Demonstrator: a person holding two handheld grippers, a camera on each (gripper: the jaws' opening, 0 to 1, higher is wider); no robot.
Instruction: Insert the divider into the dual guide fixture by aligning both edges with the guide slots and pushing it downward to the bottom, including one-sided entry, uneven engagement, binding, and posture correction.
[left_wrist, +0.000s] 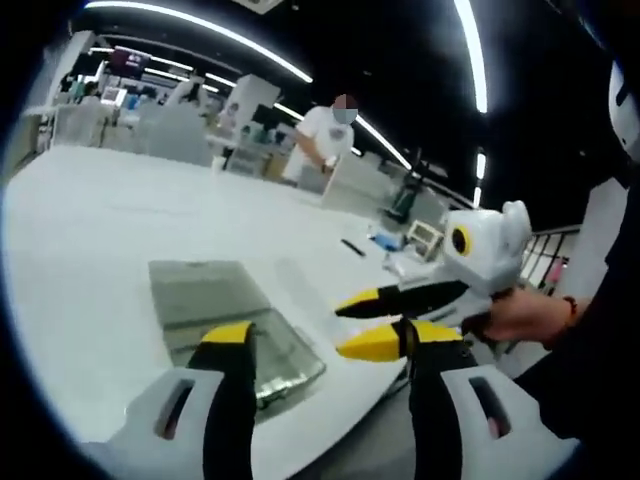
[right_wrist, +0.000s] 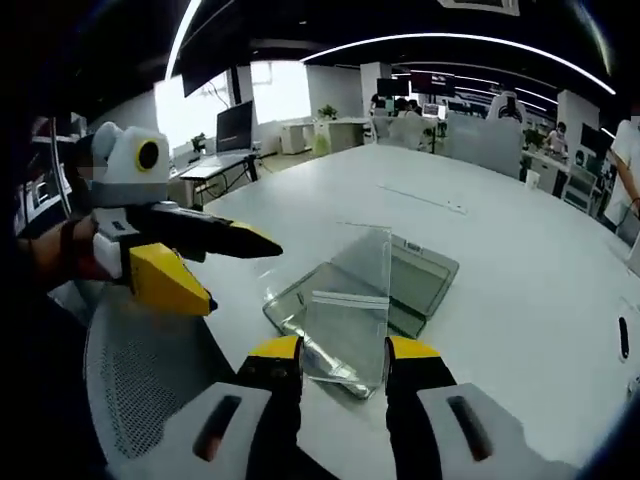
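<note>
Right gripper view: the fixture (right_wrist: 415, 285) lies flat on the table (right_wrist: 500, 230), near its front edge. The divider (right_wrist: 350, 305) stands upright at the near end of the fixture, between the tips of the right gripper (right_wrist: 343, 350). The left gripper (right_wrist: 215, 265) sits to the left, beside the table edge and apart from the fixture, above a mesh chair back (right_wrist: 150, 385).

Left gripper view: the fixture (left_wrist: 225, 300) lies directly ahead of the left gripper (left_wrist: 320, 345). The right gripper (left_wrist: 370, 320) enters from the right, just beside the fixture's right edge. Small items (left_wrist: 395, 245) lie on the table (left_wrist: 120, 210) behind it. A person (left_wrist: 322, 140) stands at the far side.
</note>
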